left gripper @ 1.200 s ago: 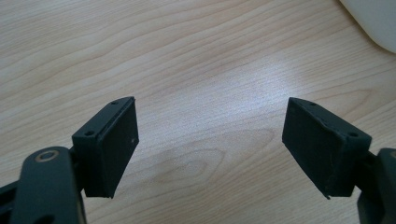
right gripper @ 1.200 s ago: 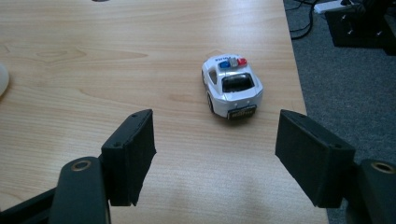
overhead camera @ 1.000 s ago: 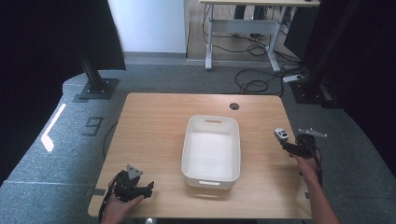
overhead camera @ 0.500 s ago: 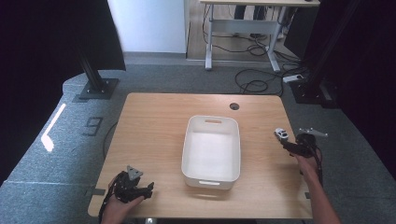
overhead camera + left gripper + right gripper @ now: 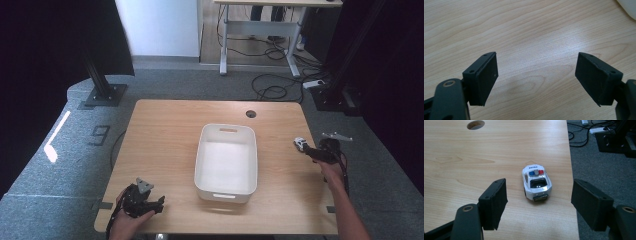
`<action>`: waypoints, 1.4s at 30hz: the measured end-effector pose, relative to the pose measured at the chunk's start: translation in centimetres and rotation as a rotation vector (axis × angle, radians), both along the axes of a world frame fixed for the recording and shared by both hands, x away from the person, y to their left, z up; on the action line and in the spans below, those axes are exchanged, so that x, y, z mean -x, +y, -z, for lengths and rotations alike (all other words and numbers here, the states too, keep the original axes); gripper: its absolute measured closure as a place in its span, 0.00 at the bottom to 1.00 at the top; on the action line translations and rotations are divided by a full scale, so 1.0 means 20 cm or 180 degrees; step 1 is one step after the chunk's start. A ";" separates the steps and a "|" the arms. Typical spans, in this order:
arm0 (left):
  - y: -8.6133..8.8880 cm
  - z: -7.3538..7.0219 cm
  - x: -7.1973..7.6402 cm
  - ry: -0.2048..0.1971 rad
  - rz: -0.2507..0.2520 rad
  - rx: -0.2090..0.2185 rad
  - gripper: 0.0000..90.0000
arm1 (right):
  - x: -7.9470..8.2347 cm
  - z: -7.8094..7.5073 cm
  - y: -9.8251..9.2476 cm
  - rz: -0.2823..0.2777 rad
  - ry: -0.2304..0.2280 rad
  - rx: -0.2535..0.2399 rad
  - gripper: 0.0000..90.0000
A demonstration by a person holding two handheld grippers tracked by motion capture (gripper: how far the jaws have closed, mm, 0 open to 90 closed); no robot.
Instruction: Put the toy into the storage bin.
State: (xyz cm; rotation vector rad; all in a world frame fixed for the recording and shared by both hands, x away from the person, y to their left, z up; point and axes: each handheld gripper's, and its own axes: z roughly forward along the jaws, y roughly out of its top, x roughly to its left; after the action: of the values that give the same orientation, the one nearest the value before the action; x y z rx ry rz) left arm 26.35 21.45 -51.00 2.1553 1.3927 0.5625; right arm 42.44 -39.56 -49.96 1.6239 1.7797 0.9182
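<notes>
Moved: nothing; I see both hands where they were.
Right gripper (image 5: 539,202): jaws wide, toy police car (image 5: 536,182) just ahead, untouched.
Left gripper (image 5: 536,77): jaws wide over bare table (image 5: 524,30).

One toy police car (image 5: 536,183) near the table's (image 5: 165,140) right edge, one white bin (image 5: 226,157) mid-table, two grippers at the near corners.

The tabletop (image 5: 499,152) is showing pale wood grain with a smooth, faintly shiny finish. The toy police car (image 5: 536,182) is looking like glossy white plastic, its rear window dark and reflecting. The tub (image 5: 226,160) is appearing as smooth white plastic, softly matt. The right hand-held gripper (image 5: 537,205) is carrying matt black pads (image 5: 495,200), slightly rough. The floor (image 5: 165,87) is looking like grey carpet.
</notes>
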 end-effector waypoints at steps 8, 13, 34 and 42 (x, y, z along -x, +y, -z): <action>-0.01 0.02 0.00 0.0041 -0.0005 -0.0040 0.21 | -0.06 0.03 -0.01 -0.0005 0.0038 -0.0017 0.31; 0.00 0.02 0.00 0.0043 -0.0023 -0.0062 0.21 | -0.09 0.06 0.00 -0.0019 0.0055 -0.0041 0.31; 0.01 0.03 0.01 0.0081 -0.0089 -0.0102 0.21 | -0.20 0.14 0.00 0.0025 0.0142 -0.0045 0.32; 0.02 0.05 0.00 0.0122 -0.0112 -0.0111 0.21 | -0.26 0.17 0.01 0.0019 0.0196 -0.0040 0.32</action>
State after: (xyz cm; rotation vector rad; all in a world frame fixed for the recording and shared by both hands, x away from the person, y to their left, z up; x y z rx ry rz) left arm 26.44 21.78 -51.93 2.1836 1.4540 0.5654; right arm 47.55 -39.26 -53.41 1.6812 1.8126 0.8873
